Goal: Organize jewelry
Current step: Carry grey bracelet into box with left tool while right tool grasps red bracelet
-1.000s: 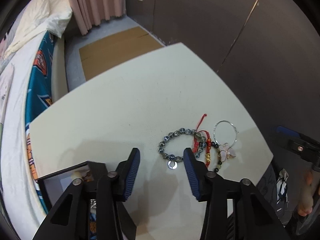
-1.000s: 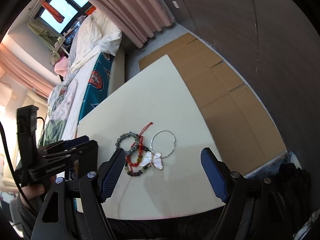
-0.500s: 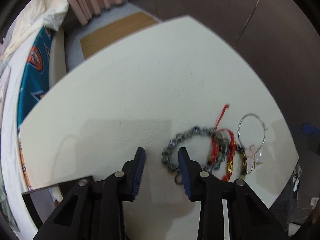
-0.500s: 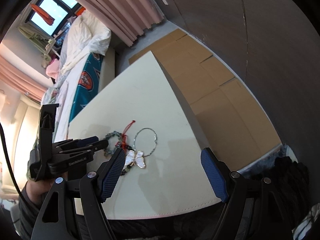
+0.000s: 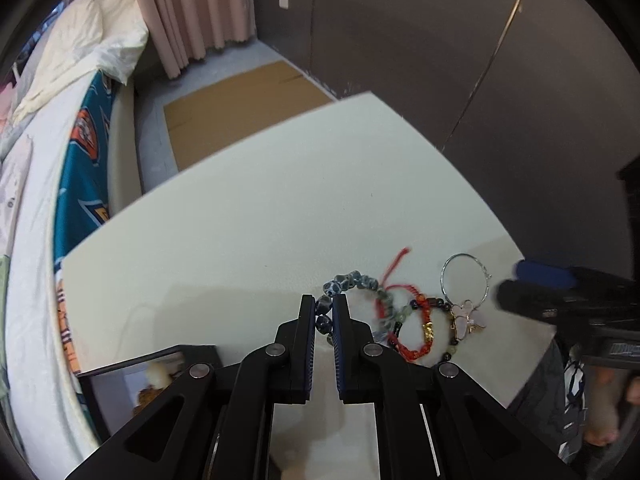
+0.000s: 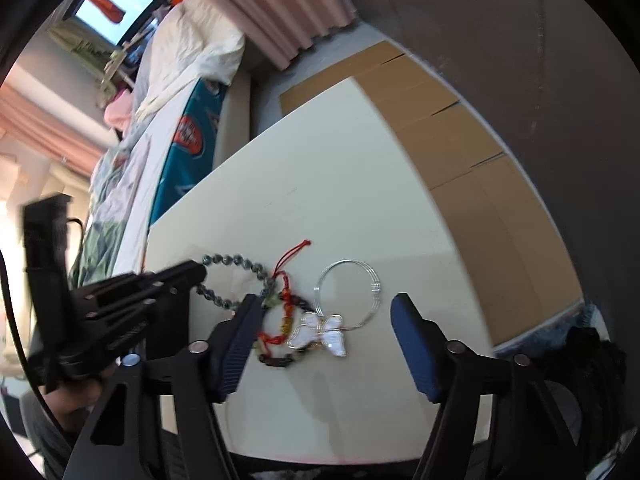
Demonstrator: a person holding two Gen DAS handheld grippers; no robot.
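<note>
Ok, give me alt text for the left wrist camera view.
The left gripper is shut on a blue-grey beaded bracelet on a cream table. Beside it lie a red cord bracelet and a silver hoop, with the right gripper at the right edge.

A cream-white table (image 5: 248,216) is seen from above, its top mostly bare. Near one edge a cluster of jewelry is laid: a blue-grey beaded bracelet (image 5: 354,282), a red cord bracelet (image 5: 416,344) overlapping it, a dark beaded bracelet (image 6: 280,360), and a thin silver bangle (image 5: 465,280) with a white butterfly charm (image 6: 322,334).
</note>
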